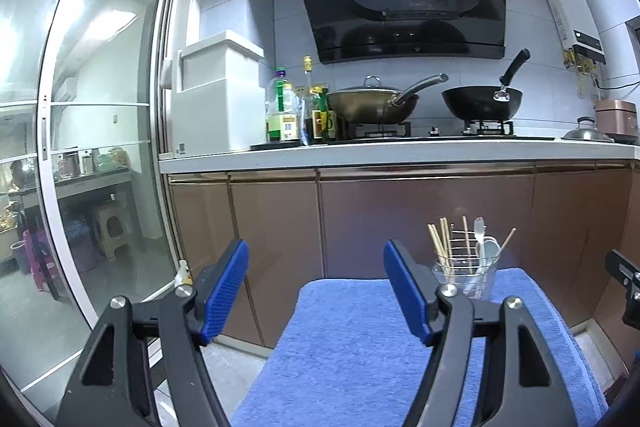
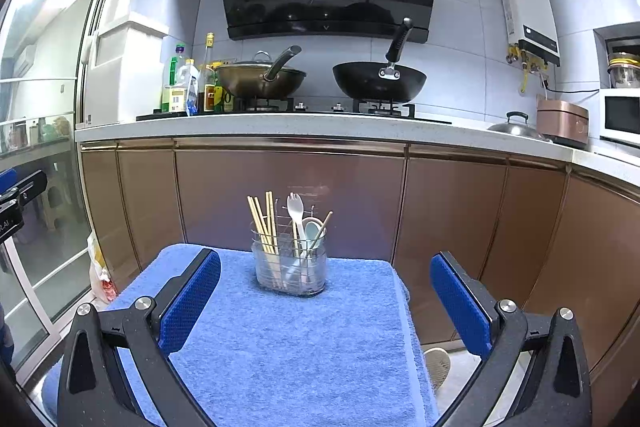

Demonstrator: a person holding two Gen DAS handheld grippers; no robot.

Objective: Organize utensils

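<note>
A clear utensil holder with a wire rack (image 2: 290, 267) stands at the far end of a blue towel (image 2: 288, 343). In it stand several wooden chopsticks (image 2: 264, 223), a white spork (image 2: 296, 211) and a pale spoon (image 2: 313, 231). My right gripper (image 2: 326, 301) hovers open above the towel, short of the holder, with nothing between its blue pads. In the left wrist view the holder (image 1: 466, 277) sits far right on the towel (image 1: 352, 355), partly behind the right finger (image 1: 408, 291). My left gripper (image 1: 316, 293) is open and empty, left of the holder.
Brown cabinet doors (image 2: 288, 199) rise just behind the towel. Above is a white counter (image 2: 280, 129) with two woks (image 2: 380, 81), oil bottles (image 2: 180, 83) and a rice cooker (image 2: 562, 121). A glass sliding door (image 1: 80, 147) stands to the left.
</note>
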